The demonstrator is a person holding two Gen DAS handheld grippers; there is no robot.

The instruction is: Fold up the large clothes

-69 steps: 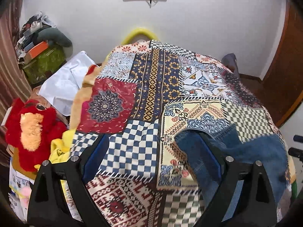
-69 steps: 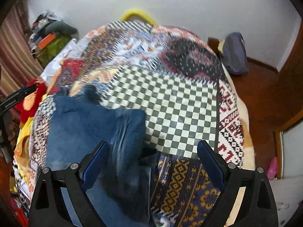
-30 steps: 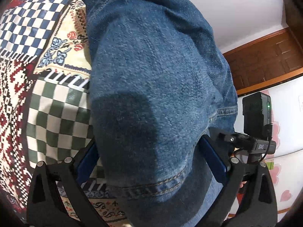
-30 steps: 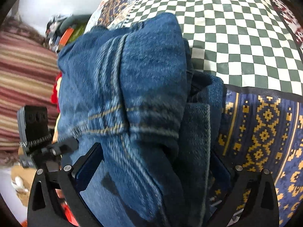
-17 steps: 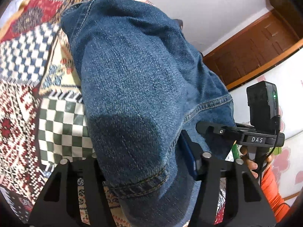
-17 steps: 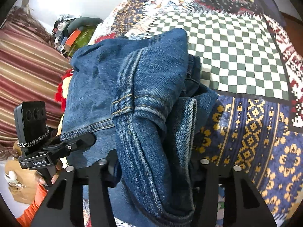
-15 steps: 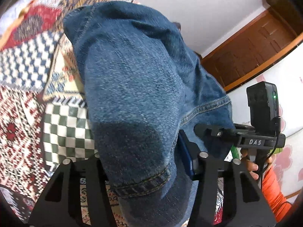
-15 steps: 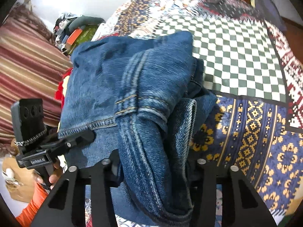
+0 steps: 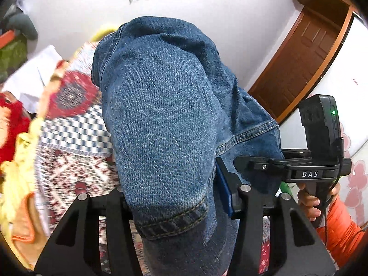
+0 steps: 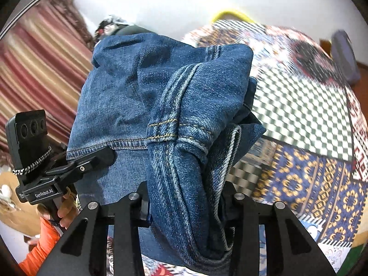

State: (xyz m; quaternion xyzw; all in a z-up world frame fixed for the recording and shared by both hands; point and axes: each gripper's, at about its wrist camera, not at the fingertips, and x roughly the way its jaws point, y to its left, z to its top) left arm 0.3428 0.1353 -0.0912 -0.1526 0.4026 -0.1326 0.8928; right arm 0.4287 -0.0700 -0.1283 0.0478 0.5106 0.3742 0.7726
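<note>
Blue denim jeans hang bunched and fill the middle of both wrist views, lifted above the patchwork bedspread. My left gripper is shut on a hemmed fold of the jeans, and the denim hides its pads. My right gripper is shut on a thick seamed bunch of the jeans. In the left wrist view the right gripper clamps the cloth just to the right. The right wrist view shows the left gripper gripping the stitched edge at the left.
The bedspread spreads out below and to the right. A wooden door stands at the right, a striped curtain at the left. A red plush toy lies beside the bed. A hand in an orange sleeve holds a gripper handle.
Both grippers have shut on the jeans and risen with them off the bed. More wall and door now show, and the bedspread lies farther below.
</note>
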